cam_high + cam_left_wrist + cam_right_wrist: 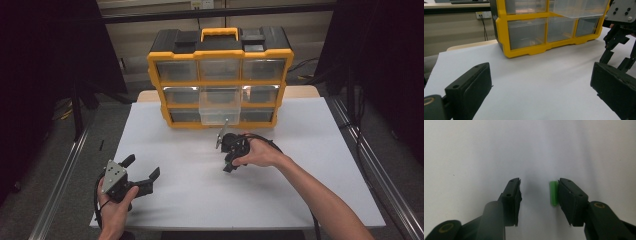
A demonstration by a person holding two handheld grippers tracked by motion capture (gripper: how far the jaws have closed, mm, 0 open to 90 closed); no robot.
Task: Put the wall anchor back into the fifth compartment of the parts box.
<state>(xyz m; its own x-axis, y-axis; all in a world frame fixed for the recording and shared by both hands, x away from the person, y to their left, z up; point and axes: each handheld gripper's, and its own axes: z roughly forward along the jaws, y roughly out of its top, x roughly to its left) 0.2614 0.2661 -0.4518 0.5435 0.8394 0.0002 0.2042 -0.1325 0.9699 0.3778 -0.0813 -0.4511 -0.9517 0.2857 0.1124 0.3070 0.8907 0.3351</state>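
Green piece [553,193] partly behind jaw.

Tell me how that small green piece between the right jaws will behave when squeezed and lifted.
The green piece looks like a short, rounded plastic stick, so probably stiff and light. Lying flat on the white table against one pad of the right hand-held gripper, it may roll or skid before both pads pinch it.

I see the yellow organizer [220,80] standing along the far edge of the counter [300,190], blocking any pass there; its clear middle drawer [219,106] juts out toward me, narrowing the room just ahead of my right gripper [231,150]. Between that gripper and my left gripper [135,177] near the near-left corner, the counter lies bare. The near-right corner and right edge are open too.
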